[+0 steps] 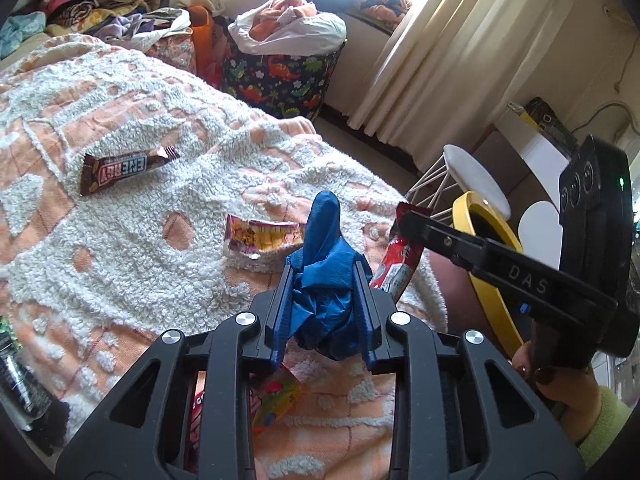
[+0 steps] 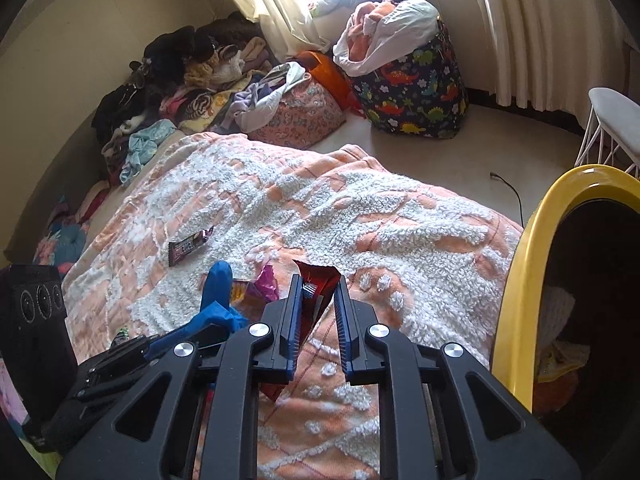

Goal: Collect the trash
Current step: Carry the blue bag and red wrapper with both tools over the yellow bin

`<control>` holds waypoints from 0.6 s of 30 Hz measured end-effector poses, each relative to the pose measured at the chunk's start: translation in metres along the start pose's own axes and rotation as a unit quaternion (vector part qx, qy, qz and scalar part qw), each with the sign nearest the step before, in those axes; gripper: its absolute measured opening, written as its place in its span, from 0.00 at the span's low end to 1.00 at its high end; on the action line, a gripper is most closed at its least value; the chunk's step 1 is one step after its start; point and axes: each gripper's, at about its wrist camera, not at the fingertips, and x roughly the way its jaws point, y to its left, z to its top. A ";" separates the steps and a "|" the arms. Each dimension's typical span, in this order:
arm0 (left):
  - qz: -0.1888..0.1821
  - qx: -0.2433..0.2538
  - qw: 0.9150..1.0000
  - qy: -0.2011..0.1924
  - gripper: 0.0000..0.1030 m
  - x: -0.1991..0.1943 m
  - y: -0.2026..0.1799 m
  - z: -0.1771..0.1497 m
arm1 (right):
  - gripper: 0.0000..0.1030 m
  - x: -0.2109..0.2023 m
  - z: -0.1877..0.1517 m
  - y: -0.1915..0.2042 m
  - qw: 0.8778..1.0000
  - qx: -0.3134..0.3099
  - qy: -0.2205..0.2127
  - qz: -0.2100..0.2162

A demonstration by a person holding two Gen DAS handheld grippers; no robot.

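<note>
My left gripper (image 1: 322, 270) is shut on a crumpled blue glove (image 1: 324, 300), which sticks up past the fingertips above the peach and white bedspread (image 1: 140, 260). To its right, my right gripper (image 2: 318, 282) is shut on a red snack wrapper (image 2: 314, 280) that stands folded between the jaws; the left wrist view shows this red wrapper (image 1: 394, 268) hanging under the right gripper (image 1: 404, 216). A brown ENERGY bar wrapper (image 1: 128, 170) and a pink and yellow wrapper (image 1: 264, 238) lie on the bed. Another colourful wrapper (image 1: 276, 400) lies under the left gripper.
A yellow-rimmed bin (image 2: 520, 280) stands at the bed's right edge, with some trash inside. A dinosaur-print basket (image 2: 416, 96) and a white stool (image 2: 616, 120) stand on the floor beyond. Clothes (image 2: 192, 92) are piled at the bed's far end. A dark packet (image 1: 20, 380) lies at the left.
</note>
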 end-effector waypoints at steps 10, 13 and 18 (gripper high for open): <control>-0.005 -0.003 1.000 -0.023 0.21 -0.017 -0.006 0.007 | 0.14 -0.033 -0.004 0.001 0.999 -0.001 -0.036 0.008; -0.008 -0.001 1.000 -0.027 0.21 -0.021 -0.010 0.009 | 0.14 -0.042 -0.005 -0.001 0.999 0.003 -0.044 0.011; -0.010 0.007 0.999 -0.031 0.21 -0.023 -0.018 0.010 | 0.14 -0.055 -0.007 -0.005 0.998 0.011 -0.052 0.018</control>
